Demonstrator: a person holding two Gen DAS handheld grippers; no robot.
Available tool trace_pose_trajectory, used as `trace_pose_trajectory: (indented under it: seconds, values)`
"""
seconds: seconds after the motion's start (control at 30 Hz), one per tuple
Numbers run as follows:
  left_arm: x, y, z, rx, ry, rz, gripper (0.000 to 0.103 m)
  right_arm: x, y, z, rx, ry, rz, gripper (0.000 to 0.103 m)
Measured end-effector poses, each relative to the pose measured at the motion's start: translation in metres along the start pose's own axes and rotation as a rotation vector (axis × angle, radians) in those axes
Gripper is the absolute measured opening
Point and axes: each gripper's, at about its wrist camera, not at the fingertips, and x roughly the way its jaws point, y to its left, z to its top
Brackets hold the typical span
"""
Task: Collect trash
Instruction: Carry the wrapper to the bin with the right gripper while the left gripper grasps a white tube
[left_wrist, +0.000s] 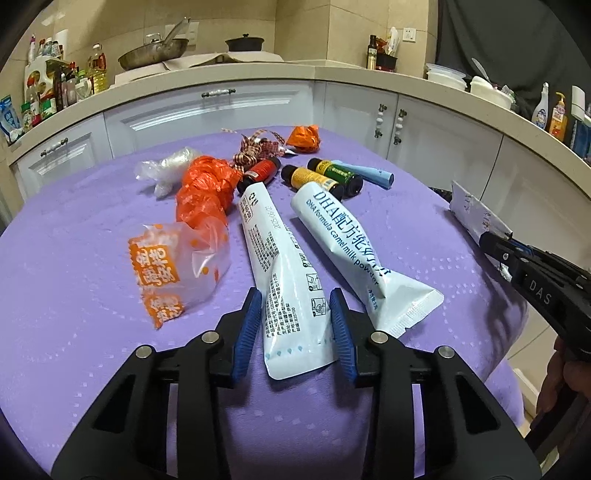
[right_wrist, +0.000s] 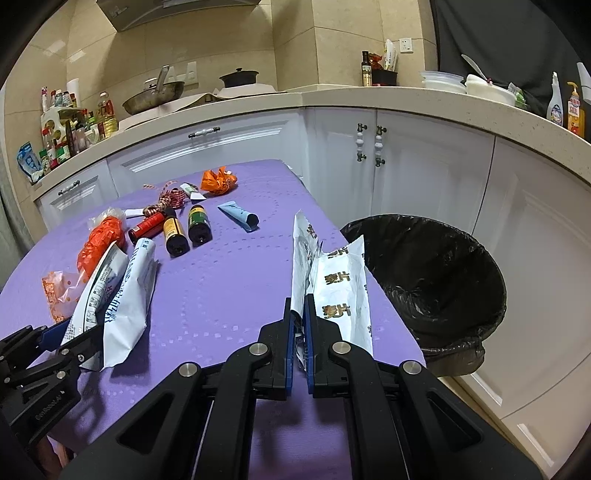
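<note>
While most litter still lies on the purple-clothed desk (right_wrist: 229, 288), my right hand-held gripper (right_wrist: 299, 314) is clenched on a creased white wrapper (right_wrist: 340, 291) near the black-lined bin (right_wrist: 436, 280), which looks empty as far as visible. My left hand-held gripper (left_wrist: 295, 325) brackets a glossy flat sachet (left_wrist: 280, 266); whether its pads press, I cannot tell. Crinkled orange bags (left_wrist: 207, 192) and small bottles (left_wrist: 332, 177) remain.

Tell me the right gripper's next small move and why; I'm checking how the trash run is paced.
Probably swing the right gripper toward the black-lined bin and let go over it. Its jaws are shut on the white wrapper, lifted at the table's edge, and the bin stands open just beside that edge.
</note>
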Motion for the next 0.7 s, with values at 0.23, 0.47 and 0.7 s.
trace_pose_trajectory:
  seconds: [0.23,0.47,0.7]
  values:
    - [-0.019,-0.002,0.005,0.026,-0.057,-0.005,0.035,-0.007,0.002,0.001,-0.015,-0.017,-0.005,0.005]
    - [-0.031,-0.007,0.019,0.039,-0.088,-0.037,0.035,-0.017,-0.010,0.009,0.003,-0.050,-0.031,0.005]
    - [-0.030,-0.038,0.048,0.098,-0.120,-0.113,0.035,-0.022,-0.043,0.021,0.037,-0.084,-0.098,0.005]
